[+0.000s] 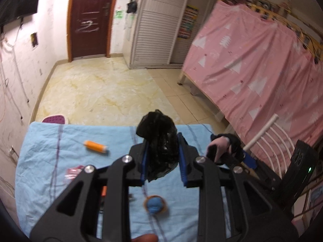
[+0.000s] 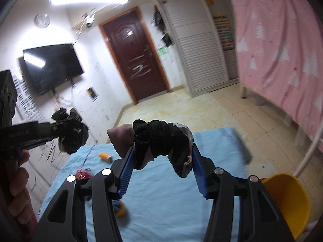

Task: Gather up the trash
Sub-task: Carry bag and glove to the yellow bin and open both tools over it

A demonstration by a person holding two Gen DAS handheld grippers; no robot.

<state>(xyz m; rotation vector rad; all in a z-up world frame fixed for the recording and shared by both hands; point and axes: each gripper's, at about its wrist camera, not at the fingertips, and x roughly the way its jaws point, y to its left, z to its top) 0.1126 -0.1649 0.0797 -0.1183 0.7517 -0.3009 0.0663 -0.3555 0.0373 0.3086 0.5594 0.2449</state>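
Observation:
My left gripper [image 1: 162, 141] is shut on a crumpled black plastic bag [image 1: 159, 141], held above a table under a light blue cloth [image 1: 60, 141]. In the right wrist view the same bag [image 2: 70, 137] hangs from the left gripper [image 2: 66, 127] at the far left, with a hand behind it. My right gripper [image 2: 163, 149] is shut on a pink bundle wrapped in black fabric [image 2: 159, 139], lifted over the cloth [image 2: 171, 191]. On the cloth lie an orange tube [image 1: 96, 146], a red wrapper [image 1: 72, 172] and a blue ball in an orange cup [image 1: 155, 204].
A yellow bin [image 2: 286, 201] stands at the table's right side below my right gripper. A white chair back [image 1: 268, 141] and a pink-draped bed [image 1: 252, 60] are on the right. Beyond the table lie open tiled floor [image 1: 101, 86], a brown door [image 1: 90, 18] and a wall TV [image 2: 52, 66].

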